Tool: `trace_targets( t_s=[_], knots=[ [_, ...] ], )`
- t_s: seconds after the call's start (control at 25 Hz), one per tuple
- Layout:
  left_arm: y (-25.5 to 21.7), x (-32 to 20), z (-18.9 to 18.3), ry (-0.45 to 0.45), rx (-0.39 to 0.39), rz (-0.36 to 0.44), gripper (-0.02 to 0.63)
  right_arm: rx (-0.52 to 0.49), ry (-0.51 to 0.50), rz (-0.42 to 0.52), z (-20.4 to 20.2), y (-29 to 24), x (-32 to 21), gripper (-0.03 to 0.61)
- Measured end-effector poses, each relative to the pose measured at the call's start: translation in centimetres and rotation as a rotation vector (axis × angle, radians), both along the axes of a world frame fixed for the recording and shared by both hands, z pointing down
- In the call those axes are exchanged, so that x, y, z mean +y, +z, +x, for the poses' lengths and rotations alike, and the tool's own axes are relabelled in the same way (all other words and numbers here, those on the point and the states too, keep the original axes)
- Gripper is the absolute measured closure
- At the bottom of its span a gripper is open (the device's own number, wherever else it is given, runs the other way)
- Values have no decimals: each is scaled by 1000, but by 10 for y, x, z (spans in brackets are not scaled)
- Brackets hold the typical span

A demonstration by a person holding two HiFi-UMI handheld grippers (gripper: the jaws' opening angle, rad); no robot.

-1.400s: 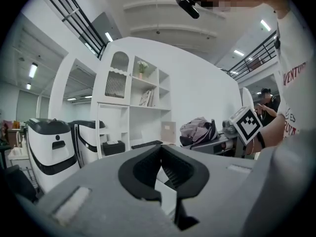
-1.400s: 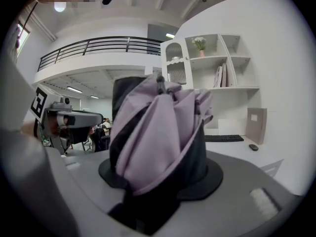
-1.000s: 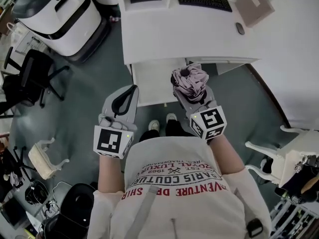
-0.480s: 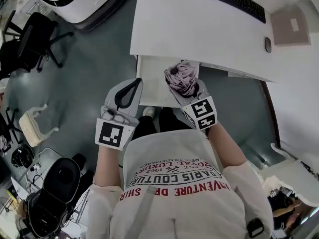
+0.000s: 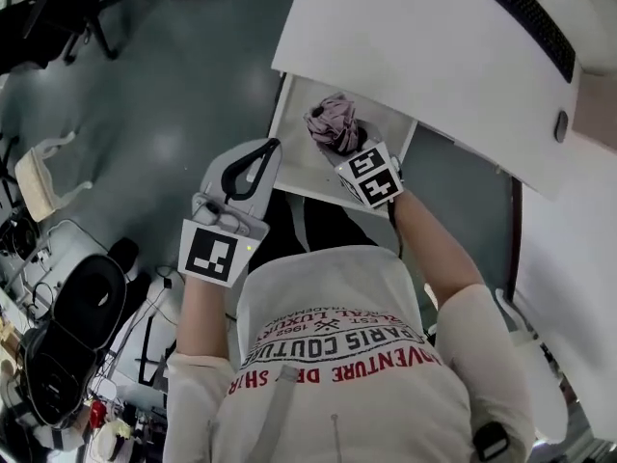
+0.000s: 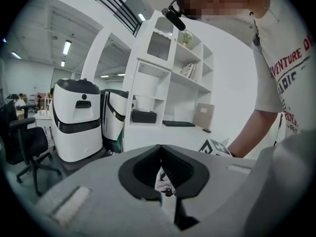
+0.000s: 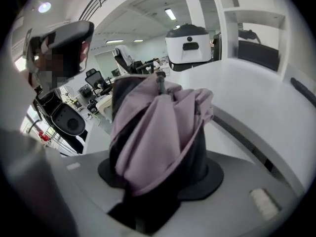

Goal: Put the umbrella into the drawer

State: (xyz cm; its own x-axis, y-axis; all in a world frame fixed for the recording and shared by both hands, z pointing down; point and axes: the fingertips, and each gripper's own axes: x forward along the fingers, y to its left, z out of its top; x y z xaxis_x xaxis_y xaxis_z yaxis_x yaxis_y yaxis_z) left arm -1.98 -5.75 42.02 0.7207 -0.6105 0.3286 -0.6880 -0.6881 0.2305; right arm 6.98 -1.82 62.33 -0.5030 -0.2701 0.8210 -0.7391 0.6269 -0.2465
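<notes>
A folded mauve umbrella [image 5: 333, 122] stands bunched between the jaws of my right gripper [image 5: 339, 143], which is shut on it. It hangs over the open white drawer [image 5: 297, 167] that sticks out from under the white desk [image 5: 434, 56]. In the right gripper view the umbrella [image 7: 158, 127] fills the space between the black pads, its tip pointing away from the camera. My left gripper [image 5: 247, 174] is to the left of the drawer's front edge, jaws shut with nothing in them. The left gripper view shows its pads [image 6: 161, 152] meeting at the tips.
A black keyboard [image 5: 530, 13] and a mouse [image 5: 561, 125] lie on the desk. A black office chair [image 5: 48, 8] stands at the far left, and a black round bin [image 5: 82, 302] sits by my left side. Large white machines [image 6: 76, 117] and white shelves [image 6: 168, 83] stand beyond.
Both grippers have dropped lower. The right one has tipped downward and carried the umbrella from in front of the drawer to over its inside. The left gripper stays shut beside it.
</notes>
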Motion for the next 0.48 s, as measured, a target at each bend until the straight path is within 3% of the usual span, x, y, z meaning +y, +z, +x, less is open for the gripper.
trace_targets(
  t_s=[0.28, 0.48],
  knots=[
    [42, 1, -17, -62, -2, -43, 606, 79, -72, -121, -9, 91, 10, 354],
    [60, 9, -20, -66, -23, -92, 606, 103, -119, -211, -11, 123, 26, 354]
  ],
)
